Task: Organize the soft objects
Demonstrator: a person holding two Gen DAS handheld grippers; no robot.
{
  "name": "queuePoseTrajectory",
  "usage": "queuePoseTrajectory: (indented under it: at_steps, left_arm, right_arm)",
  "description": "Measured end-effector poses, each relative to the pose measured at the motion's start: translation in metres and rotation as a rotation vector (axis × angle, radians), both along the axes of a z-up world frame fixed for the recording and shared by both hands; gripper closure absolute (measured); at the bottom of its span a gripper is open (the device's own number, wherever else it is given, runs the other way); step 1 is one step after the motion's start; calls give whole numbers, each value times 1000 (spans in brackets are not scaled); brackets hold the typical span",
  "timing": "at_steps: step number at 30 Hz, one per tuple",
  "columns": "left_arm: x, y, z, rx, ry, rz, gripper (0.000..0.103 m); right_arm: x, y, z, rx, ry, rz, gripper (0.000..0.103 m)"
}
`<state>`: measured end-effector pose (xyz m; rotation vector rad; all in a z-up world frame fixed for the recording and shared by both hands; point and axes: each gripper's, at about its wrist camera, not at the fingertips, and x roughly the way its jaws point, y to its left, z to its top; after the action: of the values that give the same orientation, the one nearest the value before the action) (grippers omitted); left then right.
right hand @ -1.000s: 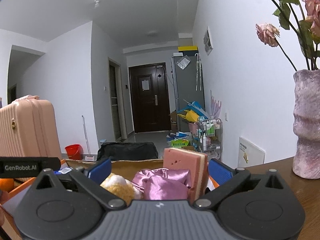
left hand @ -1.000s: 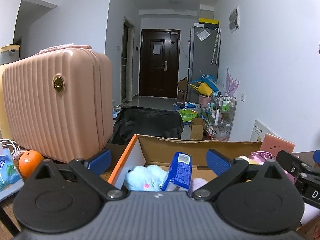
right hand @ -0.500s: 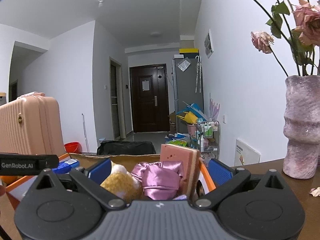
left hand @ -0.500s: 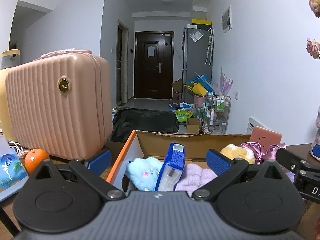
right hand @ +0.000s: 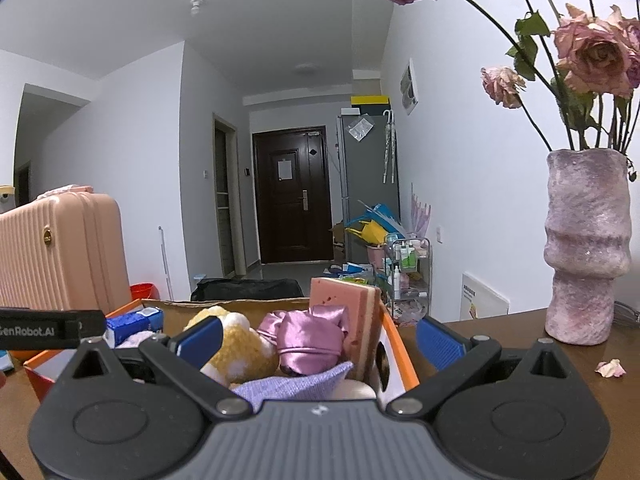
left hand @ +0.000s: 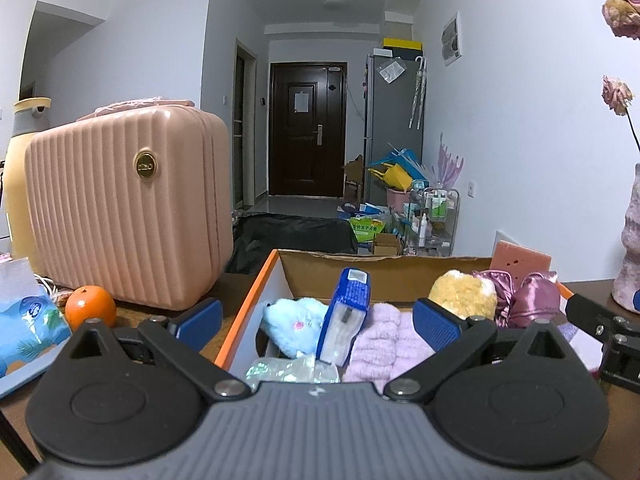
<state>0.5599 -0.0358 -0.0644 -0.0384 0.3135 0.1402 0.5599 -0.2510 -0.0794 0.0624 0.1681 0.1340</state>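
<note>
View shift: I have pulled both tools back; more box contents show than a second ago.
Left tool: open, empty.
Right tool: open, empty.
Meaning: likely packing finished.

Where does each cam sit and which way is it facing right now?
Left wrist: on the left gripper, low at the cardboard box's near-left side, facing down the hallway; own open blue-padded fingers show, right gripper's edge at far right.
Right wrist: on the right gripper, at the box's right end beside the vase; open fingers show.
Shared: box, yellow plush, pink suitcase, door.
</note>
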Motion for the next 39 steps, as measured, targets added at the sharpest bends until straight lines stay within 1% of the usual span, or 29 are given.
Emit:
queuePoseTrajectory:
  at_steps: [8,17,26,35,39]
  left_arm:
    - [-21,3,-2,6,9,-2,0]
    - [-59,9,-4,10,26,-8,0]
    - [-107,11,-4,14,39,-17,0]
    - [-163,14,-1,8,36,-28,0]
    - [-190,14,-1,6,34,-51,0]
  right_arm:
    - [-24,-6,-1,-10,3,-13,0]
    - [-67,-12,-3,-28,10,-20,0]
    - [-119,-15,-3,-43,24,-36,0]
    - [-176,-15,-2,-45,37,-4,0]
    - [-201,-14,-1,-47,35,6,0]
